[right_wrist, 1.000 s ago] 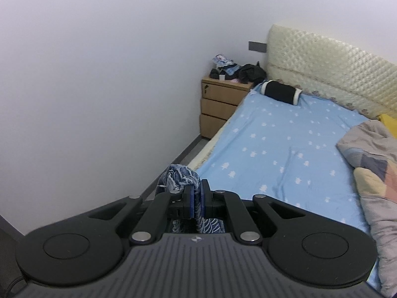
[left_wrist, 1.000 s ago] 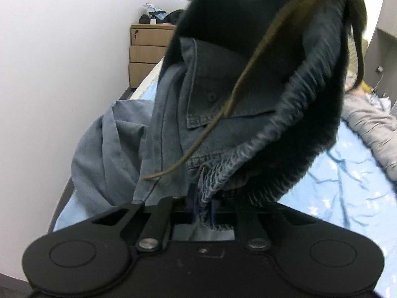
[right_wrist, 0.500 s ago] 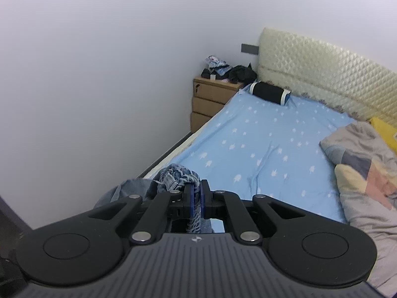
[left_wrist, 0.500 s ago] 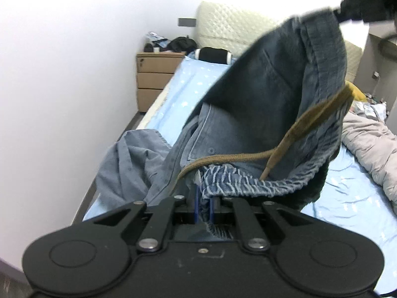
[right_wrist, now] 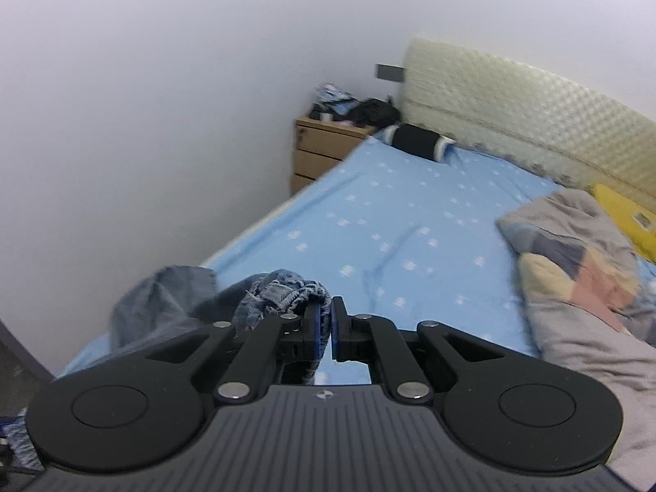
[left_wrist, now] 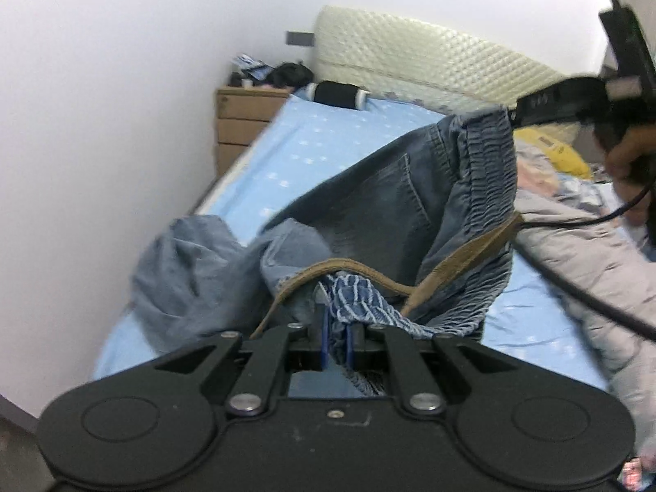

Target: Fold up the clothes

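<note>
A pair of blue denim trousers (left_wrist: 393, 201) with an elastic waistband and a brown drawstring (left_wrist: 463, 254) hangs stretched between my two grippers above the bed. My left gripper (left_wrist: 336, 328) is shut on one end of the waistband. My right gripper (right_wrist: 324, 324) is shut on the other end of the waistband (right_wrist: 287, 291); it also shows in the left wrist view (left_wrist: 545, 102), held by a hand at the upper right. The trouser legs (left_wrist: 192, 270) trail down onto the sheet at the left.
The bed has a light blue sheet (right_wrist: 410, 238), a cream padded headboard (right_wrist: 512, 123) and a black bolster (right_wrist: 418, 141). A grey patchwork quilt (right_wrist: 582, 279) lies on the right. A wooden nightstand (right_wrist: 324, 151) stands by the white wall.
Both grippers have moved apart and lower, spreading the waistband wide. The trousers no longer fill the left wrist view, and the right gripper now shows there.
</note>
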